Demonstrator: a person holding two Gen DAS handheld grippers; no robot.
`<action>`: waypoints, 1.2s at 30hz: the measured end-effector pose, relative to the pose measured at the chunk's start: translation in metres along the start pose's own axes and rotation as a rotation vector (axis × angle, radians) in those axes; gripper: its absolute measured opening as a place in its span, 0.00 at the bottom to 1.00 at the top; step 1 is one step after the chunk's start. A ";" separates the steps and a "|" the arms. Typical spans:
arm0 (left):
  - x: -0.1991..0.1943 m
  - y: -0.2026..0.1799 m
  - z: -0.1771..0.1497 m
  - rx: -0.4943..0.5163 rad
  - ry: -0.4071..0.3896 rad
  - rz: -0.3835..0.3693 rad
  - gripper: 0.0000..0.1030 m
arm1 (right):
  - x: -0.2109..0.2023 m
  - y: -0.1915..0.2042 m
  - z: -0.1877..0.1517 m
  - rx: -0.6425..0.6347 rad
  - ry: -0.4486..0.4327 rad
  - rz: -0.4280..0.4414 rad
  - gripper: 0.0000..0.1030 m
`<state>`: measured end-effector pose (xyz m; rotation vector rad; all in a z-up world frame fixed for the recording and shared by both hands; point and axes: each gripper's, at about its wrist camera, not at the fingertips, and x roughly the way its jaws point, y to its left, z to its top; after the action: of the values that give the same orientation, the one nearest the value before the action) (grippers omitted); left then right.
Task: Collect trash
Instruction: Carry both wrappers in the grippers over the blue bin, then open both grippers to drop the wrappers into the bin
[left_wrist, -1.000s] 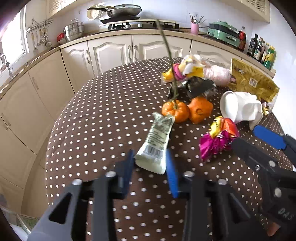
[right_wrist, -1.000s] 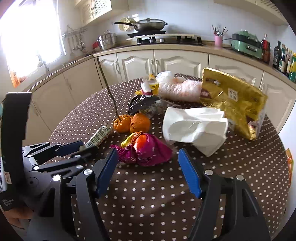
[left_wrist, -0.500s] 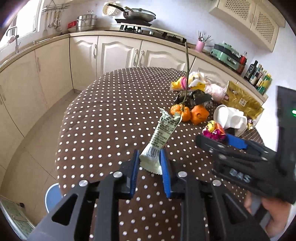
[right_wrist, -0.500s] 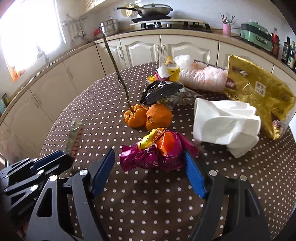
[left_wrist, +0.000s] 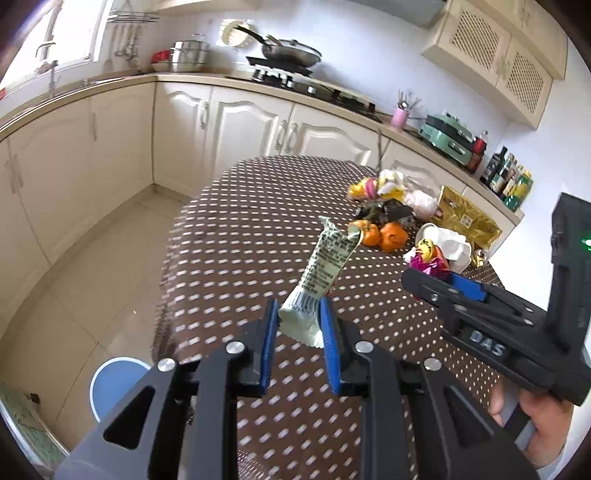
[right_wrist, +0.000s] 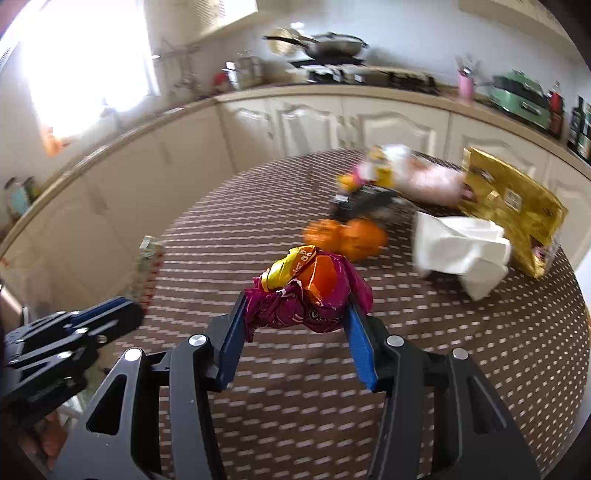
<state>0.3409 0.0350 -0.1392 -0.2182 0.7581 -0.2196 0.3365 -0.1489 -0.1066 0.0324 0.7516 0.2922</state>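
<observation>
Left grip: our left gripper (left_wrist: 297, 325) pinches the barcode end of a pale green, crumpled empty wrapper (left_wrist: 325, 269), jaws narrow with the blue pads pressing on it. We hold it by the tail so the rest stands free of the cloth, low centre of the left wrist view.

Right grip: our right gripper (right_wrist: 295, 332) has just been closing its jaws, and the magenta, orange and yellow crinkled foil wrapper (right_wrist: 310, 291) sits between the blue pads, bulging above them. Both pads appear to press its sides; the jaws stand at middling width because the bundle is bulky. It appears lifted off the cloth, though blur leaves this unsure.

Table: the round table with a brown white-dotted cloth (right_wrist: 480, 369) fills the middle of both views.

Left behind: two orange tangerines (right_wrist: 347, 236), a crumpled white paper napkin (right_wrist: 458, 247) and a gold foil bag (right_wrist: 513, 206) lie at centre right of the right wrist view, well apart from either grip.

Possible target: a blue round thing on the floor (left_wrist: 114, 384), lower left of the left wrist view, may be a bin; we cannot tell.

Judgement: with one piece in each gripper, we think carrying both off the table comes next.
</observation>
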 end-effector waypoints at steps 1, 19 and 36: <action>-0.006 0.006 -0.002 -0.009 -0.007 0.004 0.22 | -0.003 0.012 0.000 -0.016 -0.009 0.034 0.46; -0.092 0.189 -0.090 -0.281 -0.011 0.266 0.22 | 0.068 0.228 -0.049 -0.296 0.176 0.404 0.46; 0.000 0.286 -0.138 -0.451 0.187 0.298 0.22 | 0.189 0.270 -0.107 -0.332 0.398 0.330 0.47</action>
<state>0.2786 0.2920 -0.3147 -0.5114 1.0100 0.2214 0.3270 0.1538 -0.2750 -0.2236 1.0849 0.7500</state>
